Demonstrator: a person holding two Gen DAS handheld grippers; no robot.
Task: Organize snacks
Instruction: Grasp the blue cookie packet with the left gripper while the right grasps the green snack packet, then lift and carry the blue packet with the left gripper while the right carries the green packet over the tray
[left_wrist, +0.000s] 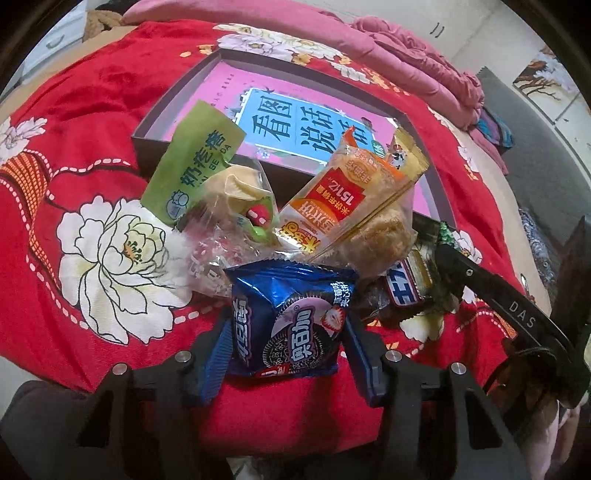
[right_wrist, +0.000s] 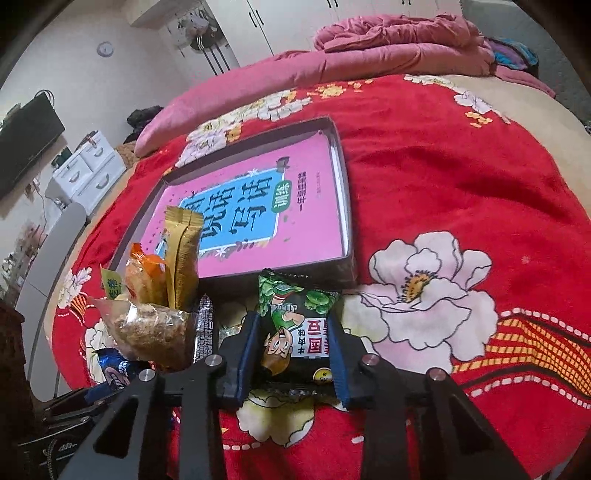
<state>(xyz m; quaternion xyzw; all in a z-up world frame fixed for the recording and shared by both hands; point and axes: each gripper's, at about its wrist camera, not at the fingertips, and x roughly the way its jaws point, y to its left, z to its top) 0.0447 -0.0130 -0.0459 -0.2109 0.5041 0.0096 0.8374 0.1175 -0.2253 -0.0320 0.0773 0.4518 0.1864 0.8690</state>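
I see a bed (right_wrist: 461, 177) under a red blanket (right_wrist: 424, 155) printed with big white flowers. A shallow dark box (right_wrist: 341, 155) lies flat on the blanket, and a pink book (right_wrist: 314, 221) with a blue title panel lies inside it. Just in front of the box sits a loose pile of snacks (left_wrist: 258, 206): a green packet (left_wrist: 192, 162), an orange packet (left_wrist: 332, 192), a gold packet (right_wrist: 181, 247) standing up and a clear bag (right_wrist: 155, 332) of crumbly brown pieces. A rumpled pink quilt (right_wrist: 369, 51) lies along the far edge of the bed, well apart from the box.
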